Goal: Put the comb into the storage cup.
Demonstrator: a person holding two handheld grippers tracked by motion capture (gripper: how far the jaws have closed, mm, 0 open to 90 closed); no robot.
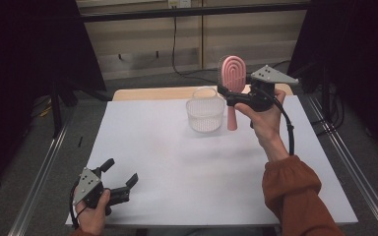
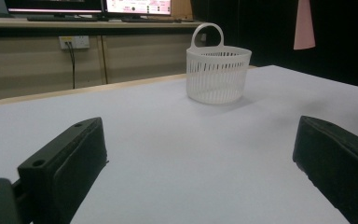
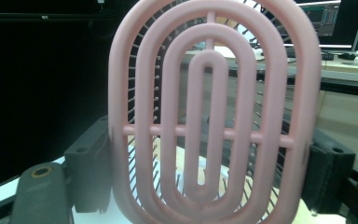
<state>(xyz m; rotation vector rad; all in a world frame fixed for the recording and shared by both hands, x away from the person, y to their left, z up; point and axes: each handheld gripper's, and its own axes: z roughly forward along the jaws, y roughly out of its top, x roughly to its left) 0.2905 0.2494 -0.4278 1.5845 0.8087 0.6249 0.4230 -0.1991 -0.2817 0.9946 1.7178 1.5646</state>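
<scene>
Brush lifted, basket not yet loaded.

Your right tool [image 1: 230, 93] is clamped on the pink brush [image 1: 233, 73] near the base of its head, holding it upright in the air just beside the white basket [image 1: 205, 115], handle pointing down. The pickup looks done; what's left, by my reading, is to bring the brush over the basket's rim and lower it in. Your left tool [image 1: 119, 178] rests wide and empty at the table's [image 1: 177, 162] near corner.

wall [image 1: 147, 39] – pale panels, socket | floor [image 1: 78, 123] – grey carpet | table [image 1: 177, 162] – white top
</scene>
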